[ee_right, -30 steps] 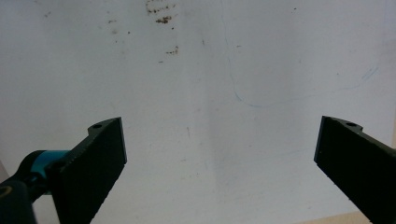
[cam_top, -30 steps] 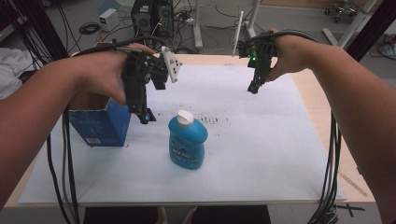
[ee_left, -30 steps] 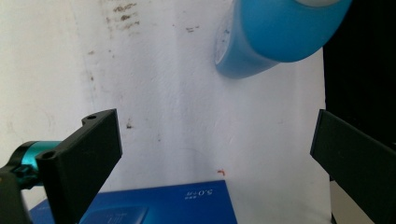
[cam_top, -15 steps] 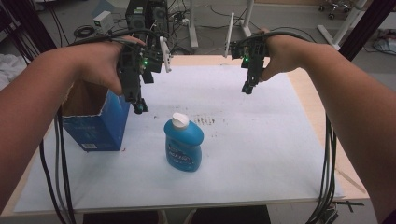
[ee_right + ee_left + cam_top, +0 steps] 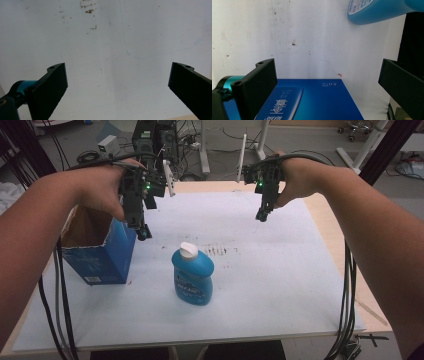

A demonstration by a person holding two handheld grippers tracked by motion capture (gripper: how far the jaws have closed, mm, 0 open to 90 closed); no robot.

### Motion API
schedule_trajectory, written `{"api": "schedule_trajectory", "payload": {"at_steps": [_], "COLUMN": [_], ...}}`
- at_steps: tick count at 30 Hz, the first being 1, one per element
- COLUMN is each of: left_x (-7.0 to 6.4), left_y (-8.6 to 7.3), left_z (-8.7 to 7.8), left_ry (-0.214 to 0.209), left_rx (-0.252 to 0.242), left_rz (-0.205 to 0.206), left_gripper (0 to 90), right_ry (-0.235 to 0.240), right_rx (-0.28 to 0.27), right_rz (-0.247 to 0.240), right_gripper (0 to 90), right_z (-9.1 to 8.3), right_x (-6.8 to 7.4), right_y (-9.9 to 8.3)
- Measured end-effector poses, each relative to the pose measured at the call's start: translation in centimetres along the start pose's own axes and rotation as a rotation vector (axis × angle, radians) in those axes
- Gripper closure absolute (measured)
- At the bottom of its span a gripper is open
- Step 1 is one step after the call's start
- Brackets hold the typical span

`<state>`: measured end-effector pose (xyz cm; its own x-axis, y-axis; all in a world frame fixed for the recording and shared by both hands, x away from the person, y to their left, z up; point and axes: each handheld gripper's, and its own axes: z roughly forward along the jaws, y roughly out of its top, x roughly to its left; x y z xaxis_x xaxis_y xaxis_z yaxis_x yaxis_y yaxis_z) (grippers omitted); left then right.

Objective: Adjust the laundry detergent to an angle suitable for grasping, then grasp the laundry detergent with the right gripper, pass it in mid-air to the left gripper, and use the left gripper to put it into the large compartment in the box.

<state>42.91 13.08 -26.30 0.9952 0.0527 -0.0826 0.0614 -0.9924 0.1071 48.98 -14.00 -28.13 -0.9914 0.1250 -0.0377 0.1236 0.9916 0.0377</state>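
Note:
A blue bottle [image 5: 192,272] with a white cap stands upright near the middle of the white sheet [image 5: 280,270]. An open blue cardboard box [image 5: 97,250] stands to its left. My left gripper [image 5: 141,231] hangs above the box's right edge, jaws wide apart with nothing between them. In the left gripper view the box [image 5: 312,100] lies below the jaws and the bottle [image 5: 377,10] shows at the top. My right gripper [image 5: 262,215] is held over the far middle of the sheet, open and empty, looking down on bare stained sheet [image 5: 112,50].
Dark specks [image 5: 220,251] mark the sheet behind the bottle. The wooden table edge [image 5: 345,265] runs along the right. Cables [image 5: 347,310] hang from both grippers. Equipment and stands [image 5: 155,140] sit on the floor beyond the table.
Both hands have shifted slightly; the left gripper stays over the box's right edge and the right one over the far sheet. Both jaws remain apart. Bottle and box stand where they were.

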Motion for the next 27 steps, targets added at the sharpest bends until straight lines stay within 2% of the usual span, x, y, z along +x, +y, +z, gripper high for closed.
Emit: {"api": "schedule_trajectory", "payload": {"at_steps": [2,12,22,27], "left_x": [0.08,0.57,0.57,0.46], "left_y": [0.05,0.41,0.63,0.75], "left_z": [0.01,0.24,0.1,0.2], "left_ry": [0.004,-0.001,0.003,0.006], "left_rx": [-0.001,0.013,0.018,0.023], "left_rz": [-0.004,-0.014,-0.018,-0.023], "left_gripper": [1.7,1.7,1.7,1.7], "right_ry": [0.001,-0.006,-0.011,-0.016], "right_rx": [-0.005,-0.011,-0.005,-0.007], "right_rz": [0.013,-0.002,0.022,0.012], "right_gripper": [1.5,1.5,1.5,1.5], "right_z": [-0.07,-0.14,-0.41,-0.52], "right_x": [0.05,0.05,0.13,0.21], "right_y": [-0.05,-0.16,-0.51,-0.69]}}
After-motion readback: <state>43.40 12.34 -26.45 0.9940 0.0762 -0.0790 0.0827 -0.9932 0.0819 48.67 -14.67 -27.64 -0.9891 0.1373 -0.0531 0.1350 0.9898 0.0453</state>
